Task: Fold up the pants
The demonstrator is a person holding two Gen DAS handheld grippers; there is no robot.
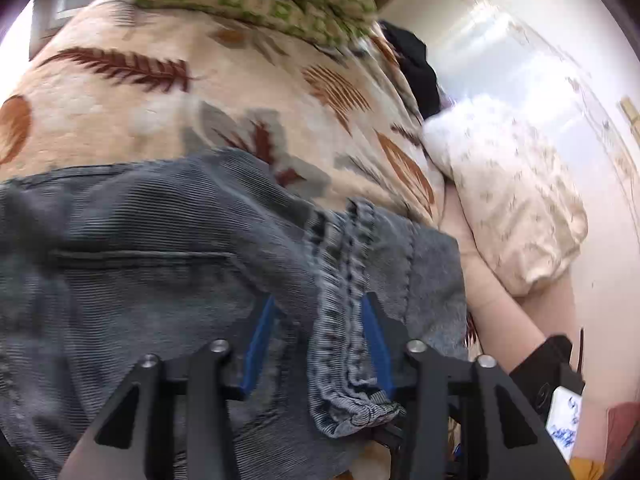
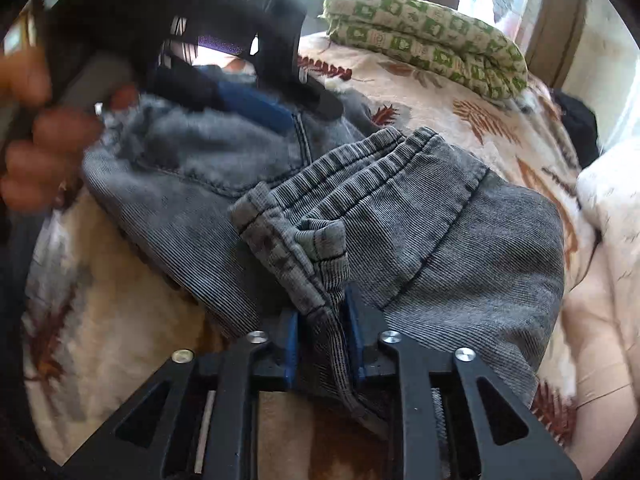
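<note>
While the grey corduroy pants point(image 2: 400, 216) lie bunched on the leaf-printed blanket point(image 1: 120, 120) that covers the bed, both grippers have hold of them at the elastic waistband point(image 2: 320, 200). From the right wrist view, the right gripper point(image 2: 322, 320) has its blue-padded fingers point(image 2: 290, 344) drawn close together on a gathered ridge of the waistband, the cloth pinched between the pads. The left gripper point(image 1: 316, 344) shows its fingers point(image 1: 258, 344) about half apart, with a thick fold of waistband filling the gap between them; whether the pads actually press on it I cannot tell for sure, though the cloth drapes over and through them. Seen from the right wrist, that left gripper point(image 2: 256, 108) sits at the far side of the pants, blurred, with the person's hand point(image 2: 36, 136) wrapped round its handle. A back pocket slit point(image 1: 140, 256) shows on the pants left of the waistband. Beyond the pants on the blanket lies a folded green-and-cream patterned cloth point(image 2: 428, 40), and to the right of the pants a pale floral pillow point(image 1: 508, 200) rests against the blanket's edge, with something black point(image 1: 416, 68) further back.
</note>
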